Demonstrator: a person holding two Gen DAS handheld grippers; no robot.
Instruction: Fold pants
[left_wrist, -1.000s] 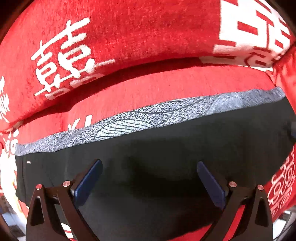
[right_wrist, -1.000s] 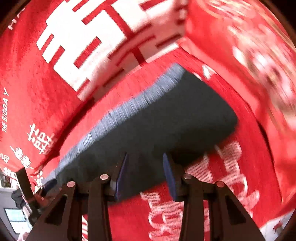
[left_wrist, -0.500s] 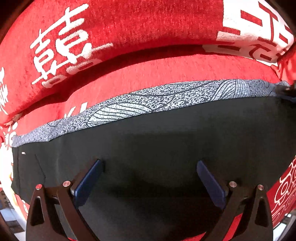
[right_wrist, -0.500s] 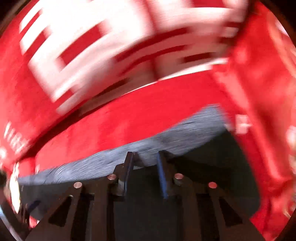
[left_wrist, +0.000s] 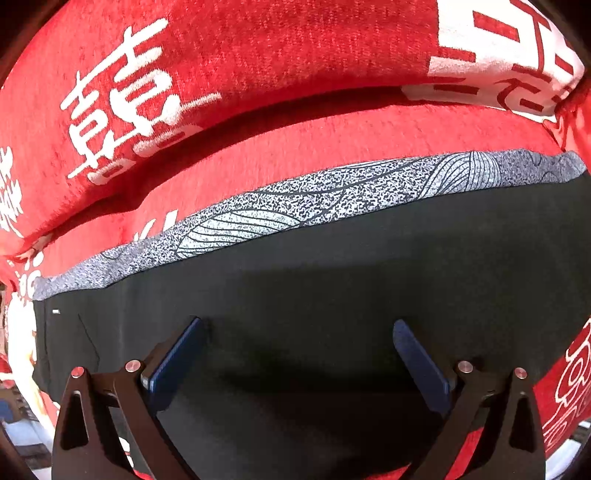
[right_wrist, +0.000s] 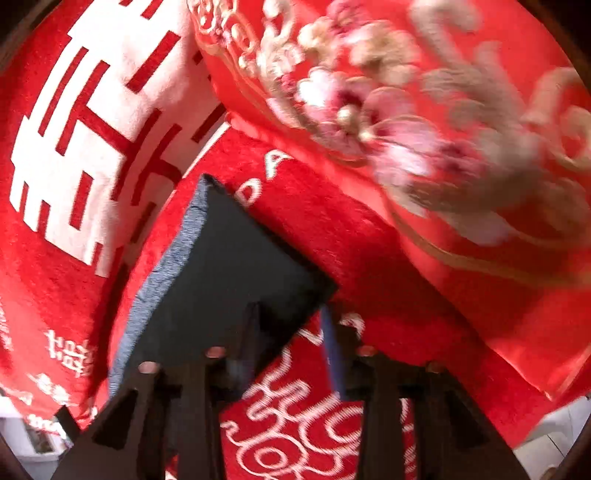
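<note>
The pants (left_wrist: 332, 295) lie flat on a printed bedspread (left_wrist: 332, 147), their waistband (left_wrist: 295, 203) along the far edge. Behind the waistband the bedspread runs back to a bolster (left_wrist: 258, 48) that lies crosswise at the rear. The left gripper (left_wrist: 297, 354) sits over the near part of the pants, its fingers spread wide with cloth between and below them. In the right wrist view the right gripper (right_wrist: 291, 332) straddles the near corner of the pants — one finger over the cloth, the other over the bedspread just beside it — and an embroidered quilt (right_wrist: 461, 147) lies to the right, behind that corner
</note>
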